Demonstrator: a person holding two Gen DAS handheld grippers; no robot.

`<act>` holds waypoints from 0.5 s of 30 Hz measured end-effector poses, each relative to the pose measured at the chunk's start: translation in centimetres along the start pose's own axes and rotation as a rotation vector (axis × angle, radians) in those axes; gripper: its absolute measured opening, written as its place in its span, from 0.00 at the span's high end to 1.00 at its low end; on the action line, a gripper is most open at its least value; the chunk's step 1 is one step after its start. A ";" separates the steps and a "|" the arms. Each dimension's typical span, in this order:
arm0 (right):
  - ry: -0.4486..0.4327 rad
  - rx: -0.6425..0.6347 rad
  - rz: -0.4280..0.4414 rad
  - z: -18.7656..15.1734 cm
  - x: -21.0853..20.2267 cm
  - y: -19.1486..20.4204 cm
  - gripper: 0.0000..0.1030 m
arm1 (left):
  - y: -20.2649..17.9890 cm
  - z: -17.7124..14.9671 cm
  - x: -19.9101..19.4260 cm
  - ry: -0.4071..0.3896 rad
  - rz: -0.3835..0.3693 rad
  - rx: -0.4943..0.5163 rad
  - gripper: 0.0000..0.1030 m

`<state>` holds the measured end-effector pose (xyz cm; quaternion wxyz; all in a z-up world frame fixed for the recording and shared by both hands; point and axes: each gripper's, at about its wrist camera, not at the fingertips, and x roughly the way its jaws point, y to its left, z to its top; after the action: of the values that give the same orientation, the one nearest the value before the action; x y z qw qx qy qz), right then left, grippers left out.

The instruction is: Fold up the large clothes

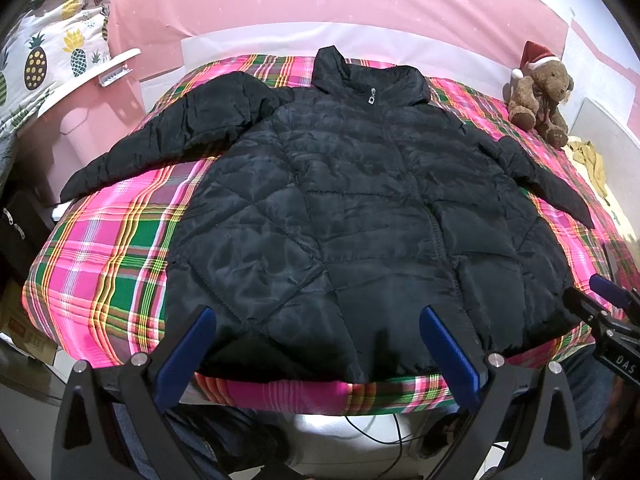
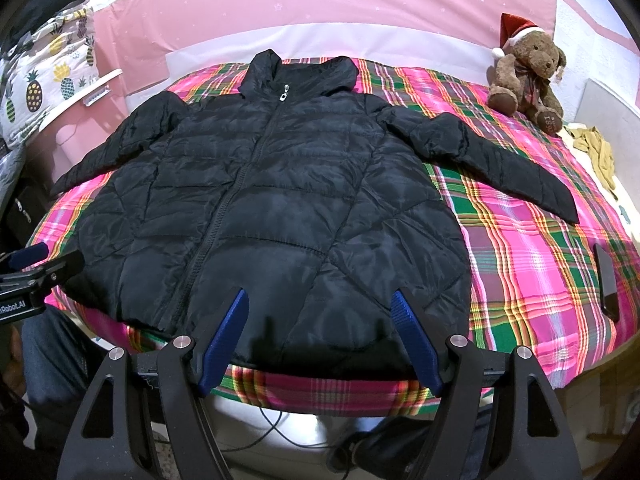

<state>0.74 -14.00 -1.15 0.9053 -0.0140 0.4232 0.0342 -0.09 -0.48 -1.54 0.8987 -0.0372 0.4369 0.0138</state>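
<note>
We see the black quilted jacket (image 1: 360, 208) spread flat, zipped, sleeves out, on the plaid bed (image 1: 112, 248), both our jaws wide near its hem.

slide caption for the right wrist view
Open right tongs hover over the hem of a black puffer jacket spread flat on plaid bedding.

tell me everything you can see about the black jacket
The black jacket is a glossy quilted puffer, lying front-up and flat on the plaid bedcover. It is zipped to the raised collar, with a silver pull. Both sleeves spread outward. The hem reaches the near bed edge. Neither gripper touches it.
</note>
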 end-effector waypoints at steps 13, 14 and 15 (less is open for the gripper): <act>0.004 -0.032 0.026 2.1 2.6 -0.1 0.28 | 2.2 2.9 2.5 -0.016 0.039 0.006 0.00; 0.008 -0.036 0.027 2.5 2.9 0.1 0.28 | 2.6 3.3 2.8 -0.020 0.047 0.000 0.00; 0.011 -0.042 0.030 2.9 3.3 0.2 0.28 | 3.1 3.6 3.1 -0.026 0.054 -0.005 0.00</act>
<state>5.00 -13.51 -1.82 0.9017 -0.0268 0.4277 0.0563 4.50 2.91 -1.94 0.9034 -0.0274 0.4260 0.0396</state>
